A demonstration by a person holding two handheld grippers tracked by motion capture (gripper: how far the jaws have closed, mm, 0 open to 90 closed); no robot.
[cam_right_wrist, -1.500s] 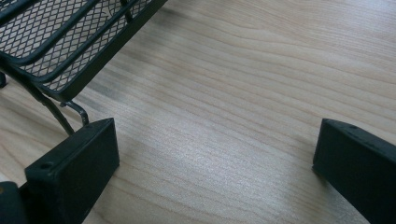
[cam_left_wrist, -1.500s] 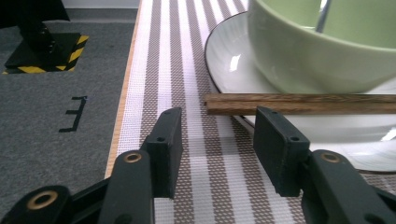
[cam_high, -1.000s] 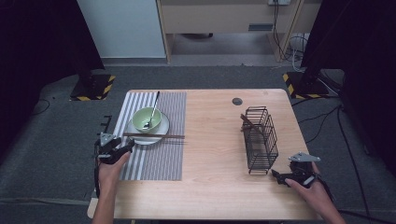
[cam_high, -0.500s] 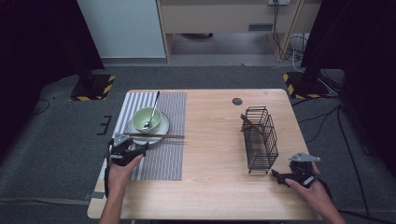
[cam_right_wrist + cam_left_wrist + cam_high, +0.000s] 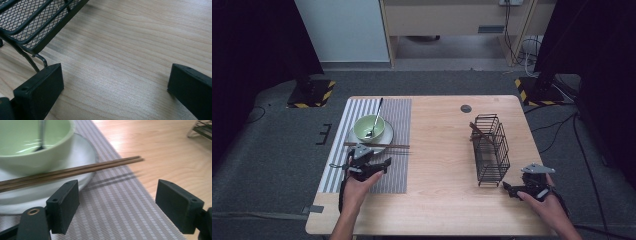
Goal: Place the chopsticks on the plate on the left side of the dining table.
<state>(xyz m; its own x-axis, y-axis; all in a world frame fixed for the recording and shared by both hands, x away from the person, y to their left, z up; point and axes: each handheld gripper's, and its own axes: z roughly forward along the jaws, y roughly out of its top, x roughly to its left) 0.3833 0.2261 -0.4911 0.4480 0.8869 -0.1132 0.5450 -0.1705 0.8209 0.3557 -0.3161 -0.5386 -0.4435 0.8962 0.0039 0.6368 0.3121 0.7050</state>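
A pair of brown chopsticks (image 5: pixel 377 145) (image 5: pixel 75 171) lies across the front rim of a white plate (image 5: pixel 387 135) (image 5: pixel 82 152). On the plate stands a green bowl (image 5: pixel 368 128) (image 5: pixel 32 147) with a spoon (image 5: pixel 376 116) (image 5: pixel 42 132) in it. My left gripper (image 5: pixel 382 162) (image 5: pixel 117 197) hovers over the striped mat (image 5: pixel 397 120) just short of the chopsticks; its jaws have just been opening and nothing is between them. My right gripper (image 5: pixel 508 187) (image 5: pixel 115 82) stands open over bare wood beside the foot of a black wire basket (image 5: pixel 492 150) (image 5: pixel 30 22).
A brown stick (image 5: pixel 477 132) leans in the basket's far end. A small dark round cap (image 5: pixel 466 108) sits in the tabletop toward the back. Bare wood stretches between the mat and the basket. The table's front edge is close behind both hands.
My left hand has moved right along the mat, close below the chopsticks, and its jaws stand wider. The right hand has stayed put.
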